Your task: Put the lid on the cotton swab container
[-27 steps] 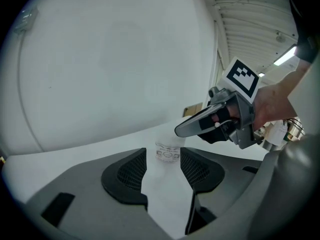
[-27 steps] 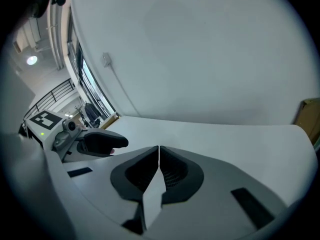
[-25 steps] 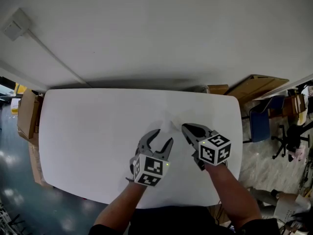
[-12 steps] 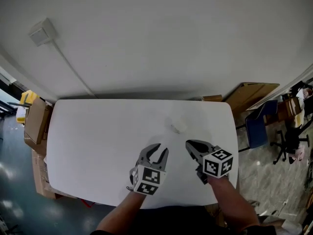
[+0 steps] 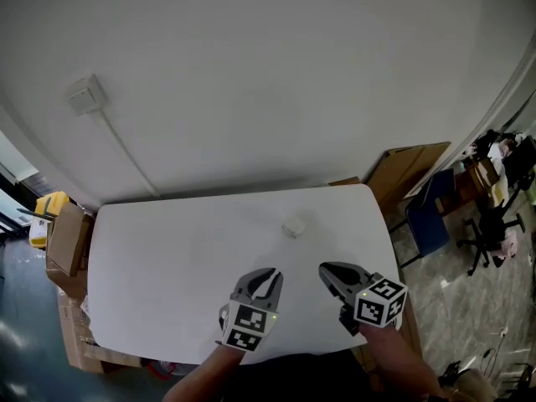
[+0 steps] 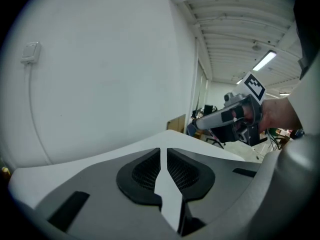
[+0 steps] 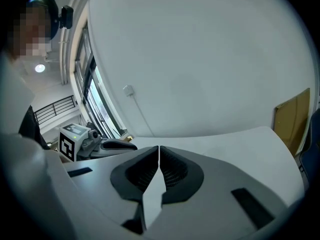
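A small whitish cotton swab container (image 5: 293, 225) stands on the white table (image 5: 167, 258), toward its far right side; it is too small to tell whether a lid is on it. My left gripper (image 5: 272, 273) hovers near the front edge, well short of the container. Its jaws have just been closing; only a thin slit is left, and nothing is between them (image 6: 163, 151). My right gripper (image 5: 323, 268) is beside it on the right, shut and empty (image 7: 158, 149). Each gripper shows in the other's view: the right gripper (image 6: 202, 123), the left gripper (image 7: 131, 145).
Cardboard boxes (image 5: 67, 241) stand on the floor by the table's left end. A flat cardboard sheet (image 5: 406, 170) leans on the wall at the right, with a blue chair (image 5: 427, 220) next to it. A wall box (image 5: 86, 95) with a cable hangs on the white wall.
Both grippers have drawn back from the container toward the table's near edge and risen. The left jaws have narrowed from wide open to a slit. The right jaws stayed shut.
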### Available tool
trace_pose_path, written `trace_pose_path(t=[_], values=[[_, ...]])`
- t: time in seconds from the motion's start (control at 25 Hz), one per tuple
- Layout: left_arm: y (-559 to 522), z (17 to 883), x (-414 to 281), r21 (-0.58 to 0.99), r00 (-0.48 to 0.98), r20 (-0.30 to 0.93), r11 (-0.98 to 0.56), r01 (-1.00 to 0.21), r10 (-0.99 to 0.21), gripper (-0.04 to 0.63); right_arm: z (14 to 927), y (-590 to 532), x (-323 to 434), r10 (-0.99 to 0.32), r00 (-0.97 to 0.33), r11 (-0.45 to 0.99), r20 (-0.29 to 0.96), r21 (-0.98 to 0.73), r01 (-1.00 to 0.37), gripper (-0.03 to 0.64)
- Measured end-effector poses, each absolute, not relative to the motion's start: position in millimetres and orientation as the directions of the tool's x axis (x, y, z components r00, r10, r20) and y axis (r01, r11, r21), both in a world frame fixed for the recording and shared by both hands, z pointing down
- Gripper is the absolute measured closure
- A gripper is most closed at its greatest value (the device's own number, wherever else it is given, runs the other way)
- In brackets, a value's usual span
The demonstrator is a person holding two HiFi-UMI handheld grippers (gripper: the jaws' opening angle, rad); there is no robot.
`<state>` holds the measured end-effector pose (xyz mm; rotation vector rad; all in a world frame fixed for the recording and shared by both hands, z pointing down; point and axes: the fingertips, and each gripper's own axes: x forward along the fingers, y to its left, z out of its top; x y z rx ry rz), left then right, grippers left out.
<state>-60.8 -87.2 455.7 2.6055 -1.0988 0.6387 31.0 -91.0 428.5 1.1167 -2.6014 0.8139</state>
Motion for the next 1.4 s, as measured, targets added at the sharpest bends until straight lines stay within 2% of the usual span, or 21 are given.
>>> trace_pose_path(t=[0.52,0.88,1.16,1.4], values=[[-34,362,-23,0.015,0.592,0.353,-0.628,-0.778,-0.724,0.56,330,-33,79,-0.597,-0.789,0.714,0.145,-0.353,-0.605,0.6],[-2,317,18,0.047,0.567,0.278,-0.578,-0.814,-0.776,0.561,285,-6,129,-0.565,-0.823,0.776,0.06,-0.302,-0.554,0.6],[6,277,14,0.024,0.577,0.204,-0.585,-0.811,-0.791,0.561,246,4,123,-0.563,-0.825,0.808,-0.048,-0.241,-0.537,0.6],[-3,253,-12,-0.006,0.579,0.155,-0.587,-0.81,-0.8,0.561,229,9,99,-0.566,-0.821,0.818,-0.077,-0.175,-0.548,0.6]])
